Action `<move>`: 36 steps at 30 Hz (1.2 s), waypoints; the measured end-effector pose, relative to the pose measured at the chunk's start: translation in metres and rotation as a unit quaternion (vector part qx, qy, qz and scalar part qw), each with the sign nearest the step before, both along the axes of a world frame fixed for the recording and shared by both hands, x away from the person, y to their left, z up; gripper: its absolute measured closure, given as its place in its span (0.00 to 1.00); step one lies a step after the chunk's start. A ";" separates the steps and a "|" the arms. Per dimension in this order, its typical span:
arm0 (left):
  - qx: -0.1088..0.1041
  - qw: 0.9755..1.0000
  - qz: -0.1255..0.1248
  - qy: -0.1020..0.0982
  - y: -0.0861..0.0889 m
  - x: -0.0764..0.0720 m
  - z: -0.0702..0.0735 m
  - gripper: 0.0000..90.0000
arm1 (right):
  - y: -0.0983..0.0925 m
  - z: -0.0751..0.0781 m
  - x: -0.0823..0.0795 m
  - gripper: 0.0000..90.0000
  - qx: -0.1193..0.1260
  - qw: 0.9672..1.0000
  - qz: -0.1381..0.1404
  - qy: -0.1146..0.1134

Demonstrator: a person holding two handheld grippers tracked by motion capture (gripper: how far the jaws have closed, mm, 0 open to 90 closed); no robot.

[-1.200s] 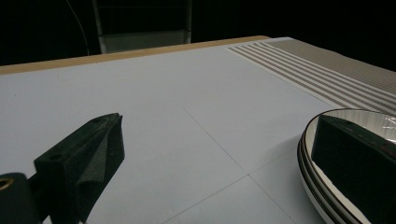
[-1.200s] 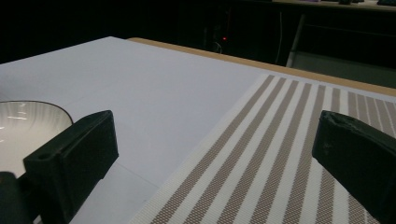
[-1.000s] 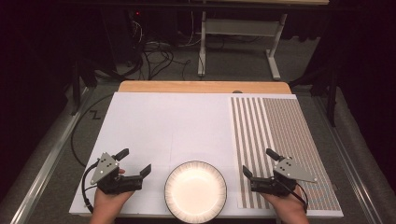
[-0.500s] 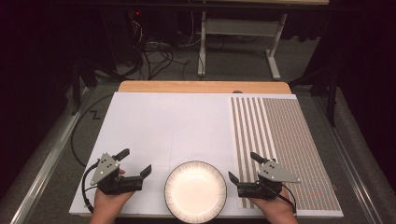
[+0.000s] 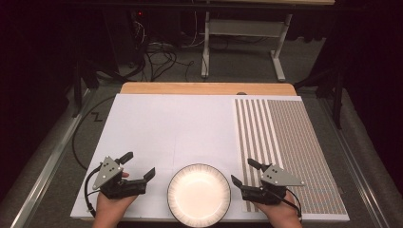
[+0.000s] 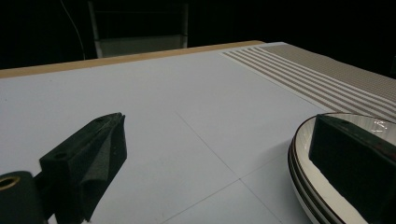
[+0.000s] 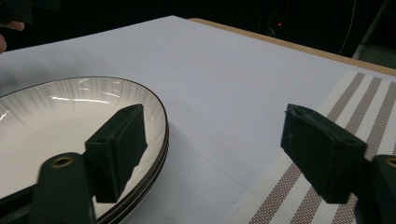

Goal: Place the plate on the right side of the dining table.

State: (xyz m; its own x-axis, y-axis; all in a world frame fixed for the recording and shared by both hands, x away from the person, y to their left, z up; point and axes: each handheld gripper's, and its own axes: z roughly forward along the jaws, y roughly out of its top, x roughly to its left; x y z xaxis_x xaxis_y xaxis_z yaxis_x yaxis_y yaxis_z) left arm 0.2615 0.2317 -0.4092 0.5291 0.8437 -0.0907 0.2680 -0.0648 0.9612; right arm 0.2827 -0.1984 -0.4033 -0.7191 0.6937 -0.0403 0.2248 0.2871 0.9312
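White plates (image 5: 199,194), stacked; two claws alongside.

this looks like a lab or recording room rather than a home: a table (image 5: 166,123) covered with white sheets and a striped mat (image 5: 285,142), loose cables (image 5: 157,52) on grey carpet behind it, a bare metal stand (image 5: 242,33), and what may be electronics with a red light (image 5: 139,13) in the dark.

A wooden worktop (image 5: 204,88) is covered by a large white sheet (image 5: 176,128). A round white ceramic plate with a dark rim (image 5: 199,194) is set on that sheet near its front edge. A brown-and-white striped mat (image 5: 290,142) is laid just right of the plate.
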 end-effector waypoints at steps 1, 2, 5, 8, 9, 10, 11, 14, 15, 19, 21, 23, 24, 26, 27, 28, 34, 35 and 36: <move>0.000 1.000 0.000 0.000 0.000 0.000 0.000 0.06 | -0.001 0.000 0.000 0.30 -0.001 1.000 0.000 0.001; 0.001 1.000 0.000 -0.001 0.000 0.000 0.000 0.05 | -0.002 0.000 -0.001 0.33 -0.001 1.000 0.002 0.001; 0.002 1.000 0.000 -0.004 0.000 -0.001 0.000 0.05 | -0.005 0.001 -0.001 0.39 -0.005 1.000 0.013 0.009; 0.001 1.000 -0.001 -0.004 -0.001 -0.001 0.000 0.05 | -0.008 0.002 -0.001 0.46 -0.007 0.999 0.029 0.023; 0.001 1.000 -0.001 -0.004 -0.001 -0.001 0.000 0.05 | -0.009 0.003 -0.002 0.49 -0.006 0.999 0.032 0.024; 0.000 1.000 -0.001 -0.004 -0.001 -0.001 0.001 0.05 | -0.010 0.004 -0.002 0.53 -0.005 0.999 0.038 0.027; 0.000 1.000 -0.002 -0.004 -0.001 -0.001 0.001 0.05 | -0.011 0.004 -0.002 0.56 -0.004 0.999 0.042 0.029; 0.000 1.000 -0.001 -0.005 -0.001 -0.002 0.001 0.05 | -0.012 0.005 -0.002 0.62 -0.005 0.997 0.061 0.048; 0.001 1.000 -0.001 -0.006 -0.001 -0.002 0.001 0.05 | -0.013 0.005 -0.001 0.64 -0.006 0.996 0.066 0.056; 0.000 1.000 0.000 -0.007 0.000 -0.003 0.001 0.05 | -0.011 0.005 -0.001 0.73 -0.016 0.994 0.087 0.070; -0.001 1.000 0.001 -0.007 0.000 -0.003 0.001 0.05 | -0.009 0.005 -0.001 0.78 -0.025 0.992 0.097 0.075; 0.000 1.000 0.000 -0.007 0.000 -0.003 0.001 0.05 | -0.007 0.005 -0.002 0.82 -0.031 0.991 0.105 0.080; 0.000 1.000 0.000 -0.006 0.000 -0.003 0.001 0.05 | -0.006 0.005 -0.002 0.85 -0.036 0.990 0.108 0.082; -0.001 1.000 0.000 -0.006 0.000 -0.003 0.001 0.05 | -0.003 0.005 -0.003 0.89 -0.043 0.989 0.113 0.090; -0.001 1.000 0.000 -0.006 0.000 -0.003 0.001 0.05 | -0.002 0.005 -0.004 0.92 -0.046 0.988 0.116 0.093; 0.000 1.000 0.000 -0.007 0.000 -0.003 0.001 0.05 | -0.001 0.005 -0.004 0.94 -0.049 0.987 0.118 0.099; 0.000 1.000 0.001 -0.007 0.001 -0.003 0.002 0.05 | 0.005 0.006 -0.007 1.00 -0.082 0.982 0.132 0.110; 0.000 1.000 0.001 -0.008 0.001 -0.003 0.002 0.05 | 0.006 0.006 -0.008 1.00 -0.089 0.981 0.134 0.113; 0.000 1.000 0.001 -0.008 0.001 -0.003 0.002 0.05 | 0.007 0.006 -0.008 1.00 -0.095 0.979 0.136 0.115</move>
